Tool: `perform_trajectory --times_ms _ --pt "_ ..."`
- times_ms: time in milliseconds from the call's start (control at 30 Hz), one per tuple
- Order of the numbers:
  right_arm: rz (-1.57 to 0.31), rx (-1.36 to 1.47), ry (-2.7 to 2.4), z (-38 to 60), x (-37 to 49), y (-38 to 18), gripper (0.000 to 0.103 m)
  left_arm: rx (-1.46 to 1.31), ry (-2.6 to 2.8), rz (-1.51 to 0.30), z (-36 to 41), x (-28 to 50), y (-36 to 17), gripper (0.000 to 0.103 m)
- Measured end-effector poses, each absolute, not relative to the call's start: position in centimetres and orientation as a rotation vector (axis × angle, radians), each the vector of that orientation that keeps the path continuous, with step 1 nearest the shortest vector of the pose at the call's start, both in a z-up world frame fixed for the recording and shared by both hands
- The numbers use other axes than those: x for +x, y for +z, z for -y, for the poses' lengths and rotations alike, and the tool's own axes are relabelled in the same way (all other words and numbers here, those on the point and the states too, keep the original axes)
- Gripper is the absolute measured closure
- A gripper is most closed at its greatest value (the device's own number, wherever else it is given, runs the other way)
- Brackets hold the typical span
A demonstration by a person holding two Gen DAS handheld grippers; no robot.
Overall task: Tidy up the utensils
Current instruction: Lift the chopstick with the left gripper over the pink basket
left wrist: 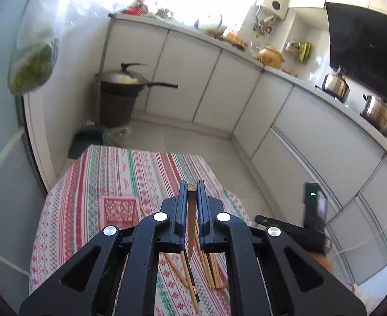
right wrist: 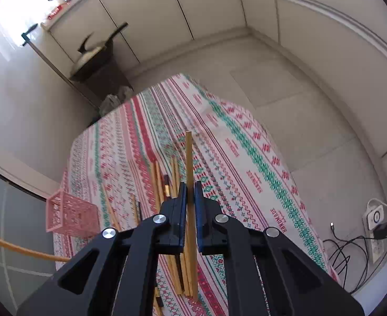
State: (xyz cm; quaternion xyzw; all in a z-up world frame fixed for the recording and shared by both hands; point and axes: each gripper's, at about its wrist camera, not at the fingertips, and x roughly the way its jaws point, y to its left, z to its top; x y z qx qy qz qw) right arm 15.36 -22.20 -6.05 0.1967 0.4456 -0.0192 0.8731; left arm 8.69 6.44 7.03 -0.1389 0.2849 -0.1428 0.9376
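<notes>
My left gripper is shut on a dark brown chopstick, held above the table with its square end showing between the fingertips. My right gripper is shut on a pale wooden chopstick that sticks out past the fingertips over the striped tablecloth. Several loose chopsticks lie on the cloth below it, and they show in the left wrist view as loose chopsticks too. A pink lattice basket stands near the table's left edge, seen from above as the pink basket in the left wrist view.
A black device with a green light is at the right of the table. A wok sits on a dark bin in the corner. White cabinets line the room. A power strip with cables lies on the floor. A long orange rod crosses the lower left.
</notes>
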Motion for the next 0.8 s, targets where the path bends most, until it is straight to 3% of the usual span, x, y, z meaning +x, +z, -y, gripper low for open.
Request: perform_trajectory --times_ms 433,767,800 --pt "-0.749 0.494 0.2 17.0 14.9 5.7 0.097 -0.351 -0.099 -0.473 -11.7 9.7 12.9 0.097" --pt "-0.739 0.421 0.328 11.0 16.9 10.6 0.097 -0.346 -0.021 -0.573 -13.9 14.2 9.6 0.095" --pt "-0.747 0.406 0.335 10.2 17.2 10.9 0.097 -0.346 -0.025 -0.599 -14.0 14.7 9.0 0.088"
